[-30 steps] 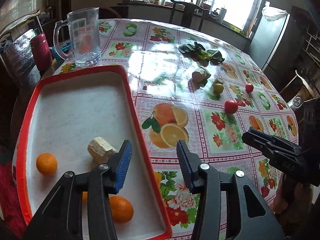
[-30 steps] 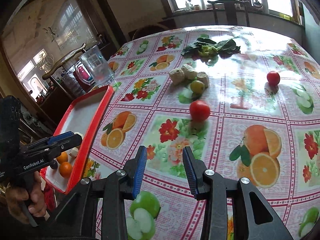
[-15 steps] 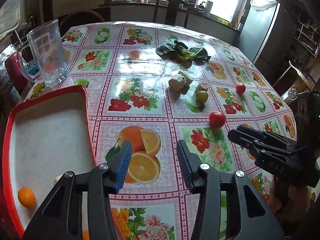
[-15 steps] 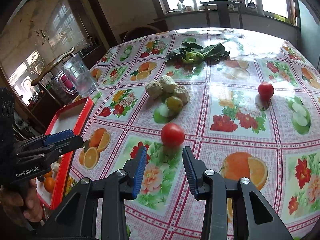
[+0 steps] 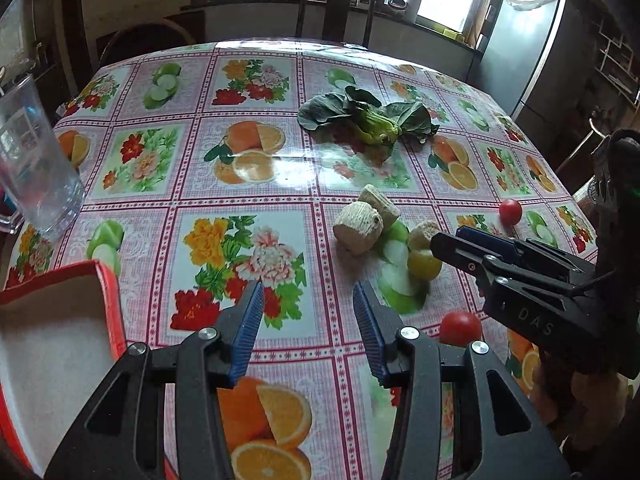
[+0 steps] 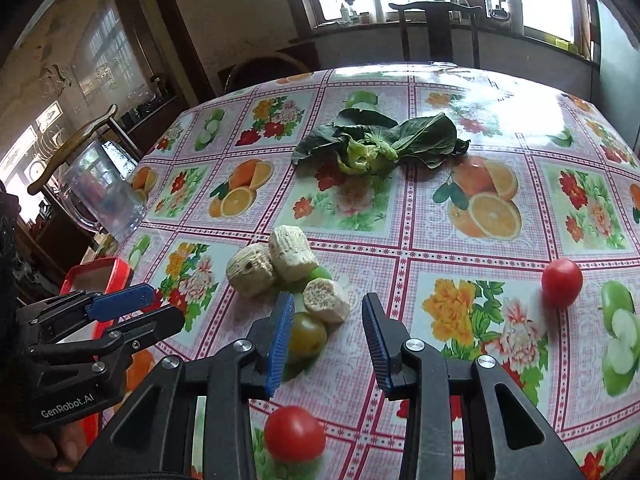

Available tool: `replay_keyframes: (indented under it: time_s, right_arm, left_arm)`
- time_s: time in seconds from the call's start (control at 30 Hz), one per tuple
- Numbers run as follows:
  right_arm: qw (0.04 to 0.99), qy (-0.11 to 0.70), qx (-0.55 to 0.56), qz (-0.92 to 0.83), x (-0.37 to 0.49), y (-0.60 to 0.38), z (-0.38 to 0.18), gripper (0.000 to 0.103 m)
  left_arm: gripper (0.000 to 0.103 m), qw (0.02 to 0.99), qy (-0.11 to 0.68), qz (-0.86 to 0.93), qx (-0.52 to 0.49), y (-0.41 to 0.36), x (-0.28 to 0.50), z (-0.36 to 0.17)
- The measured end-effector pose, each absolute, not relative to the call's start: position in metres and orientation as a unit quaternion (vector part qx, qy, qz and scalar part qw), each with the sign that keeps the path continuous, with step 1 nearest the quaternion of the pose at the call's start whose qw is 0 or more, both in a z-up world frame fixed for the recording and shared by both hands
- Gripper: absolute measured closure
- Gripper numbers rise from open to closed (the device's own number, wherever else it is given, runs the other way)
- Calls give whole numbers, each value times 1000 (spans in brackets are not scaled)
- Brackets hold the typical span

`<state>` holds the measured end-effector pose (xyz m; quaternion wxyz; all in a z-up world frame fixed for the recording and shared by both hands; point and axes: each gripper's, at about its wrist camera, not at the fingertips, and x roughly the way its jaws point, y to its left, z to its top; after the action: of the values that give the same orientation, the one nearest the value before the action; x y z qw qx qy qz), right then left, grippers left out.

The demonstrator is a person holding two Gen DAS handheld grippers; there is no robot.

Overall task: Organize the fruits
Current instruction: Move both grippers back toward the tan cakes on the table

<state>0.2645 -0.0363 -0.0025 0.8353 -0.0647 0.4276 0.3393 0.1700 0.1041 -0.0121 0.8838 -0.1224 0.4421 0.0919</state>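
Note:
On the fruit-print tablecloth lie three beige stubby pieces (image 6: 280, 264), a yellow-green round fruit (image 6: 308, 336), a near red tomato (image 6: 294, 434) and a far red tomato (image 6: 562, 282). My right gripper (image 6: 326, 336) is open and empty, just before the beige pieces, with the green fruit by its left finger and the near tomato under it. My left gripper (image 5: 308, 328) is open and empty over the cloth, left of the beige pieces (image 5: 358, 226), green fruit (image 5: 424, 264) and tomato (image 5: 460, 328). The red tray (image 5: 112, 312) shows at lower left.
A leafy green vegetable (image 6: 376, 144) lies farther back. A clear glass mug (image 5: 32, 168) stands at the left edge near the tray. Chairs stand around the table; the table edge curves away at right and back.
Both grippers have moved forward across the table toward the pile. The tray with its oranges has slid mostly out of the left view. The near tomato now lies under the right gripper.

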Motion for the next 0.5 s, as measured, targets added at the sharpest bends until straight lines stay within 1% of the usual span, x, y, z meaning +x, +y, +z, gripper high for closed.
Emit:
replay_keyframes:
  time_s: [0.13, 0.23, 0.5]
  right_arm:
    - [825, 441, -47, 350, 279, -32, -9, 70]
    - [816, 446, -40, 364, 283, -32, -13, 76]
    - [827, 434, -28, 357, 280, -62, -6, 77]
  left_arm:
    - [58, 879, 453, 80, -121, 103, 192, -22]
    - [58, 877, 460, 72, -121, 101, 204, -30]
    - [58, 876, 464, 58, -119, 92, 223, -32]
